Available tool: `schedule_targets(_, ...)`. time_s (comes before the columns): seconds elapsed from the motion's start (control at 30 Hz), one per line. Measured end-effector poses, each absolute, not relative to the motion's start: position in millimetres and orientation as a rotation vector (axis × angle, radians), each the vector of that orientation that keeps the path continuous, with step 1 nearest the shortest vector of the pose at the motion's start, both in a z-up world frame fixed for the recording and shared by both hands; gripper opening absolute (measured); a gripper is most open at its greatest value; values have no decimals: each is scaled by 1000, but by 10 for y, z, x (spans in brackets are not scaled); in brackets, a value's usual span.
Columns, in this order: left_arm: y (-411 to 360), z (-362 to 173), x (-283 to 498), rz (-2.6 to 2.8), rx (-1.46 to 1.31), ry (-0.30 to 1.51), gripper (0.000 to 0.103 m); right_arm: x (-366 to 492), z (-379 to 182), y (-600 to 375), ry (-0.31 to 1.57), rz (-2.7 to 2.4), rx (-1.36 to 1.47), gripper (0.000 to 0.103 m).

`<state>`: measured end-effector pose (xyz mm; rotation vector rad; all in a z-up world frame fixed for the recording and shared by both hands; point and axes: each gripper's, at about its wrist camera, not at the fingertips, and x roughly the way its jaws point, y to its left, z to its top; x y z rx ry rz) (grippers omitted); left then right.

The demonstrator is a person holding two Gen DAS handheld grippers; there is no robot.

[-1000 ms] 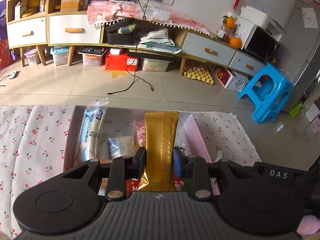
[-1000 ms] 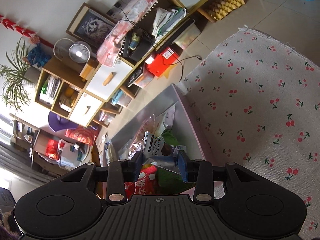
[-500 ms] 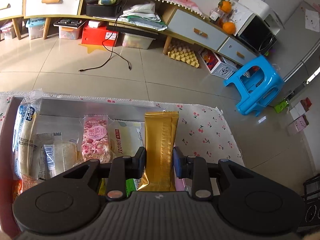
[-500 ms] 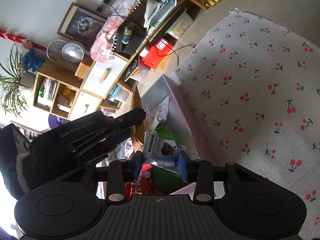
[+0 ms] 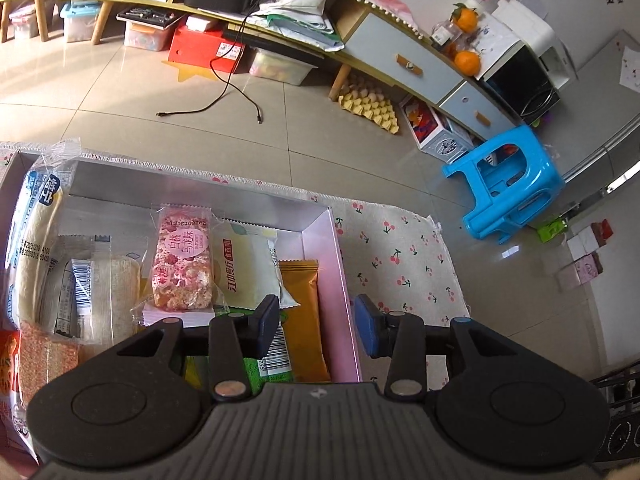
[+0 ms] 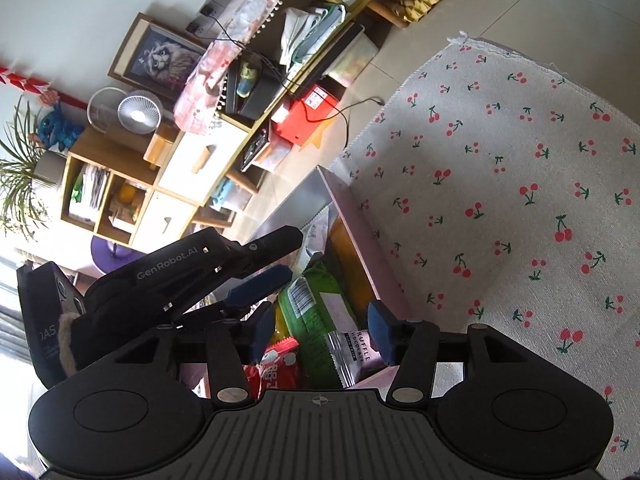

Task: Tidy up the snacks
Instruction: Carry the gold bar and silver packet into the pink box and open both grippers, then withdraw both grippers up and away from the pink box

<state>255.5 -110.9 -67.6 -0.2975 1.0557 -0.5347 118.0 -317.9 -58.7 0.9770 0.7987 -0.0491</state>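
A gold snack packet (image 5: 306,316) lies in the pink box (image 5: 340,280), against its right wall. My left gripper (image 5: 316,326) is open and empty, its jaws straddling that wall just above the packet. The box also holds a pink-white rice bar (image 5: 182,264), a yellow-white packet (image 5: 248,272) and a long white-blue packet (image 5: 32,248). My right gripper (image 6: 320,330) is open over the near end of the box (image 6: 360,240), above a green packet (image 6: 316,312) and a truffle chocolate packet (image 6: 352,356). The left gripper (image 6: 256,264) shows in the right wrist view.
The box stands on a cherry-print cloth (image 6: 520,184) that covers the table (image 5: 400,264). Beyond the table edge are the tiled floor, a blue stool (image 5: 508,184), a low cabinet (image 5: 400,60) and a loose black cable (image 5: 224,92).
My left gripper has opened and let go of the gold packet, which now lies in the box by its right wall. My right gripper has opened wider.
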Motion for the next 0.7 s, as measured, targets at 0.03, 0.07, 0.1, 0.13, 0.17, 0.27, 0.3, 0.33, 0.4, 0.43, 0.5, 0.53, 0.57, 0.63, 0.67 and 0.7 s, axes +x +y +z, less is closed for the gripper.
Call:
schedule_targets(0.03,-1104,-661,2539,-536,-292,1051,39,1182,-582,-3174,800,-46,972,52)
schedule_targets(0.07,-1097,-650,2524,-536,-289,1048,40,1184,-574,-3168,801,-45,963,53)
schedule_targets(0.1,-1086,-638,2506,-535,-285,1045,41,1182,-568,-3162,802,-46,956,55)
schedule_targets(0.13,-1076,-625,2485,-535,-278,1041,42,1175,-558,-3154,805,-47,947,56)
schedule_targets(0.17,-1065,-609,2461,-535,-269,1036,42,1169,-548,-3145,808,-46,940,56)
schedule_targets(0.27,-997,-562,2370,-526,-244,1021,44,1131,-508,-3129,813,-39,924,56)
schedule_targets(0.3,-968,-539,2332,-521,-236,1013,45,1114,-491,-3124,812,-39,919,57)
schedule_targets(0.33,-942,-523,2299,-516,-230,1006,48,1096,-469,-3121,811,-38,913,57)
schedule_targets(0.4,-867,-479,2218,-506,-219,990,51,1060,-428,-3112,811,-34,895,59)
schedule_targets(0.43,-830,-453,2170,-502,-211,981,52,1037,-413,-3108,812,-36,886,59)
schedule_targets(0.5,-769,-416,2093,-499,-199,971,53,991,-391,-3099,820,-45,871,59)
schedule_targets(0.53,-735,-396,2052,-497,-193,965,55,973,-382,-3095,825,-46,866,59)
schedule_targets(0.57,-705,-378,2013,-494,-187,959,55,952,-373,-3089,829,-48,862,59)
schedule_targets(0.63,-658,-348,1938,-488,-170,948,58,916,-356,-3069,837,-47,853,59)
schedule_targets(0.67,-642,-340,1908,-487,-166,944,60,901,-347,-3057,840,-46,848,59)
schedule_targets(0.7,-616,-329,1872,-486,-162,940,62,884,-340,-3047,843,-45,843,60)
